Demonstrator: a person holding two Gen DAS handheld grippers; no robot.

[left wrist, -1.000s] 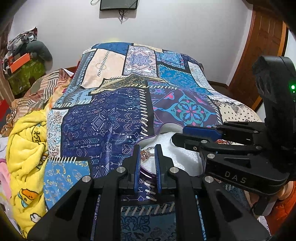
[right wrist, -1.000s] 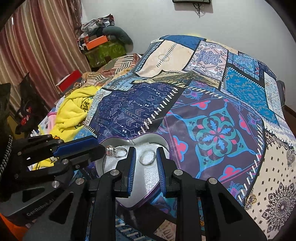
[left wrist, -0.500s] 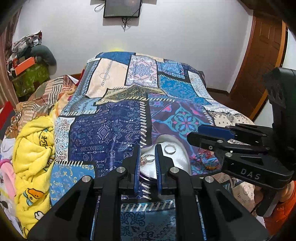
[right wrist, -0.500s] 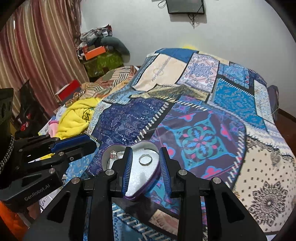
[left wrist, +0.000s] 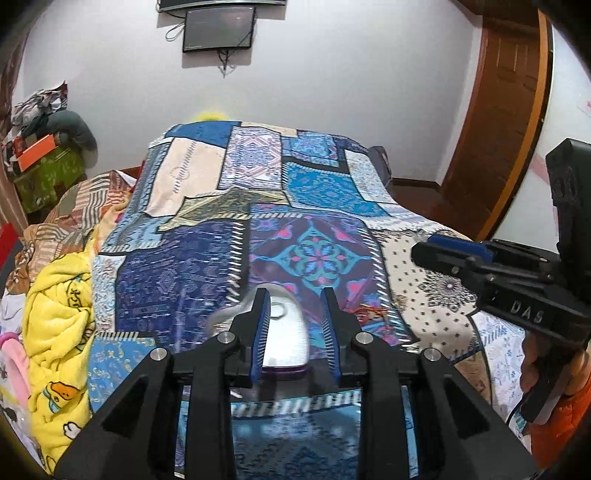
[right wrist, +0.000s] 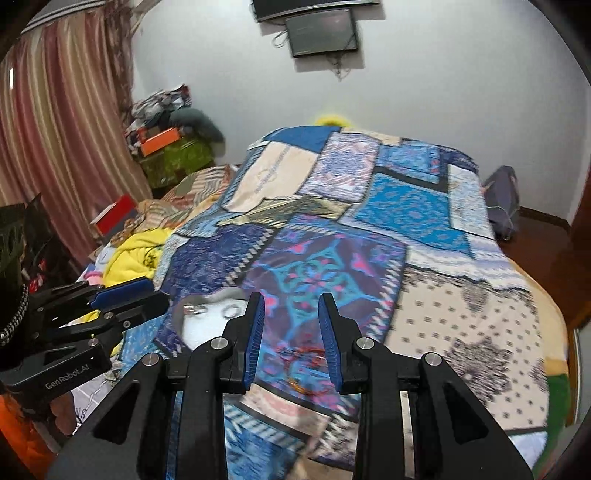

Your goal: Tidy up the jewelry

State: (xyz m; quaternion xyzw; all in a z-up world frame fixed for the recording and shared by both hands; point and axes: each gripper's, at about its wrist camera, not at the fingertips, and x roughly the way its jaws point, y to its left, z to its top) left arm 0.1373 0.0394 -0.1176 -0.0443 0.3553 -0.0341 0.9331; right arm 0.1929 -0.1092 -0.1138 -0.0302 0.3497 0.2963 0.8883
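A heart-shaped purple jewelry box (left wrist: 284,341) with a white lining lies open on the patchwork bedspread (left wrist: 207,273). It also shows in the right wrist view (right wrist: 207,325), blurred, with a ring (right wrist: 233,312) and a second ring (right wrist: 192,308) lying on the lining. My left gripper (left wrist: 295,332) is open and held above the box, which shows between its fingers. My right gripper (right wrist: 290,328) is open and empty, held above the bedspread to the right of the box. Both grippers are raised clear of the bed.
A yellow blanket (left wrist: 55,325) is heaped at the bed's left side. A pile of clothes and boxes (right wrist: 170,144) stands by the curtain (right wrist: 55,147). A wooden door (left wrist: 506,122) is at the right. A screen (left wrist: 219,27) hangs on the far wall.
Both grippers have opened wide and pulled up and back from the box. The rings lie in the box.
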